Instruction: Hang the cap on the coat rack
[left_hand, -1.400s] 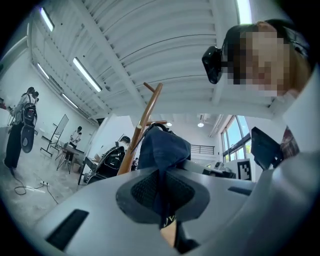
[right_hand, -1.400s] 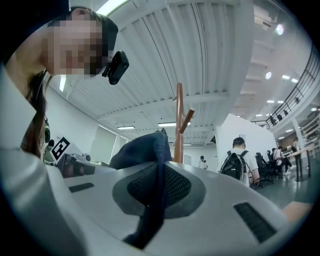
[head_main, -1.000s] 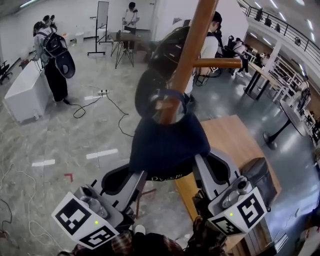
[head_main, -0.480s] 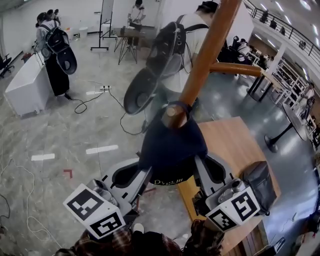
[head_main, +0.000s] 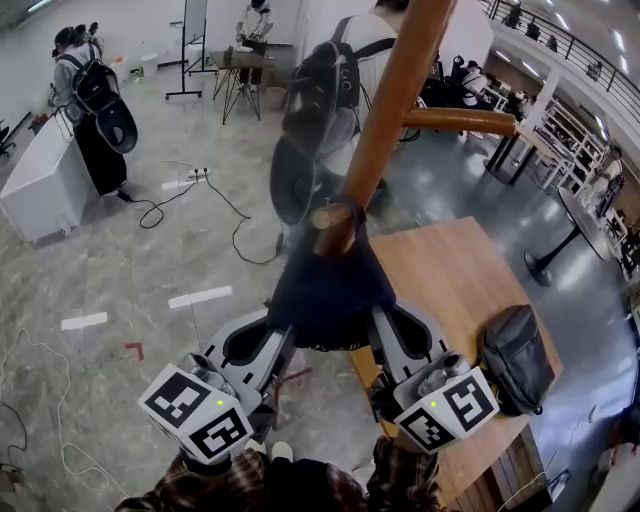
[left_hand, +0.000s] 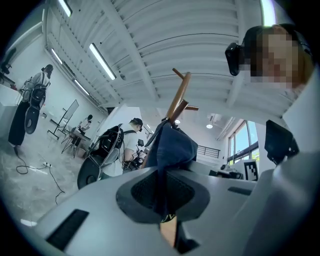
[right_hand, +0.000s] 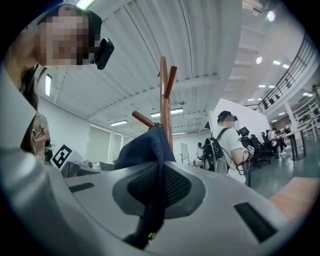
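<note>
"Where is the cap?"

"The dark navy cap (head_main: 330, 295) hangs against the wooden coat rack (head_main: 395, 90). Its top is at the rounded end of a peg (head_main: 335, 225). A dark band of the cap crosses the wood just above that end, and the crown sags below."

"And the fingers?"

"The left gripper (left_hand: 162, 192) has its jaws pressed together on a fold of the cap's cloth. The fabric rises from between the pads toward the rack. The right gripper (right_hand: 156, 197) is the same, clamped on a dark fold, with a strip of cloth dangling below the pinch."

"So the cap lies between them?"

"Yes. In the head view the grippers flank it from below. The left one is at its left rim and the right one at its right rim, both tilted up toward the peg."

"What is around it?"

"A wooden table (head_main: 470, 290) lies below and to the right, with a black bag (head_main: 518, 358) near its right edge. Behind the rack stands a person (head_main: 365, 40) wearing a black backpack (head_main: 322, 85)."
</note>
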